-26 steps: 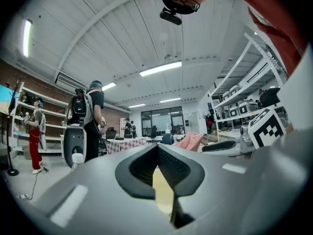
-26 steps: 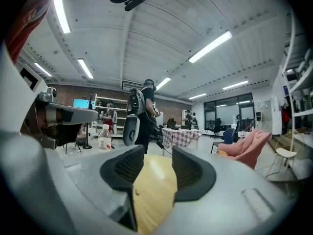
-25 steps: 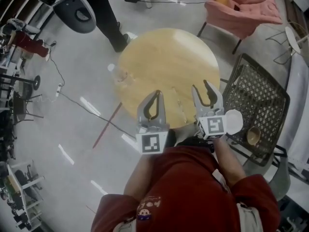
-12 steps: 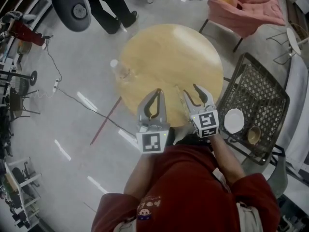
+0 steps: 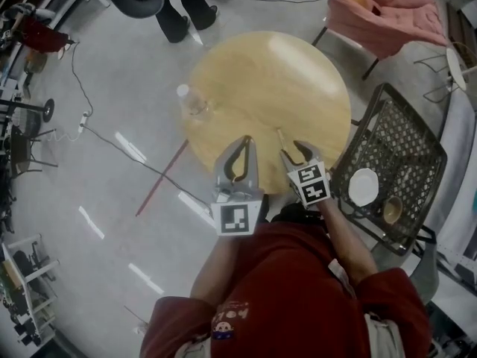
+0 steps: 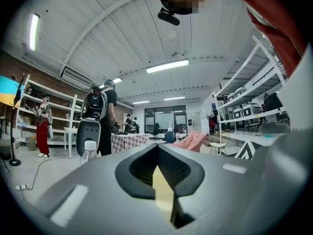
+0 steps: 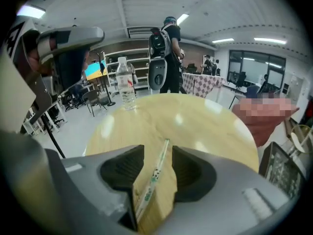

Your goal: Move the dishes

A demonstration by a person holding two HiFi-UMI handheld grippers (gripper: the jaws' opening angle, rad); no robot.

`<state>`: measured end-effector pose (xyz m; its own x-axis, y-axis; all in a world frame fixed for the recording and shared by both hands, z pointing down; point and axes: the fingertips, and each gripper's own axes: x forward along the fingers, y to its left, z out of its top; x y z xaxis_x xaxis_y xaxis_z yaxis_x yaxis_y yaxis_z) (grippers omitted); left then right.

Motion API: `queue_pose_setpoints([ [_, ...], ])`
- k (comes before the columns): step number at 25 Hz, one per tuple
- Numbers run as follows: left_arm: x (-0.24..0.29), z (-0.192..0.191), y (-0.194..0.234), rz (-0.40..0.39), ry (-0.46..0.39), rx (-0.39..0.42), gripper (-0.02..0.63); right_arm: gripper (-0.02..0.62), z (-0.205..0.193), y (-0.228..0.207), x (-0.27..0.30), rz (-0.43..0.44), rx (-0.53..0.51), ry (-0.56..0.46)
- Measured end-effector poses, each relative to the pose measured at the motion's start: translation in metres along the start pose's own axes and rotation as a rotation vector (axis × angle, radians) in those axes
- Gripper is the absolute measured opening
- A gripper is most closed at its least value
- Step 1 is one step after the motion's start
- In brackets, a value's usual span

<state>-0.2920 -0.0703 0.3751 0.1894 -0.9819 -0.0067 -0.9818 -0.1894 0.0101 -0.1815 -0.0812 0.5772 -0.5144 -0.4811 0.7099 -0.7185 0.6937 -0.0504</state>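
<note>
Left gripper (image 5: 244, 142) first: jaws pressed tight together, nothing between them. It's held out flat over the near edge of the round pale wooden table (image 5: 268, 88). In its own view, the left gripper (image 6: 157, 148) shows just a sliver of tabletop below the closed tips.

Over to the right gripper (image 5: 299, 152), tilted down at the tabletop just beside its partner, jaws standing apart. From its own camera, the right gripper (image 7: 157, 151) frames a thin white strip with green print (image 7: 152, 177) in the gap. The strip lies on the wood and runs down toward the left jaw. I can't tell if either pad touches it. From above, that strip (image 5: 281, 135) sits just past the jaw tips.

Now the dishes, and they're not on the table at all. A round white plate (image 5: 363, 187) and a small brown bowl (image 5: 391, 209) sit side by side on the seat of a black metal mesh chair (image 5: 395, 136). That chair is at the person's right, close to the right gripper but clear of it.

Further out, a clear plastic water bottle (image 5: 190, 103) stands upright near the table's left rim. It's plain in the right gripper view too (image 7: 126, 84). Beyond the table, a person in dark clothes with a backpack (image 7: 166, 53) stands on the glossy floor. A pink armchair (image 5: 380, 10) sits at the far right.
</note>
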Motion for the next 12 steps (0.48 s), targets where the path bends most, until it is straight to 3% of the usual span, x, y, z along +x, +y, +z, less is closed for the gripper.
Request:
queue_pose_setpoints([
  [4, -0.001, -0.003, 0.006, 0.003, -0.007, -0.008, 0.007, 0.167, -0.016, 0.006, 0.013, 0.026, 0.033, 0.084],
  [12, -0.002, -0.01, 0.012, -0.003, 0.003, -0.021, 0.007, 0.167, -0.036, 0.007, 0.026, 0.022, 0.087, 0.149],
])
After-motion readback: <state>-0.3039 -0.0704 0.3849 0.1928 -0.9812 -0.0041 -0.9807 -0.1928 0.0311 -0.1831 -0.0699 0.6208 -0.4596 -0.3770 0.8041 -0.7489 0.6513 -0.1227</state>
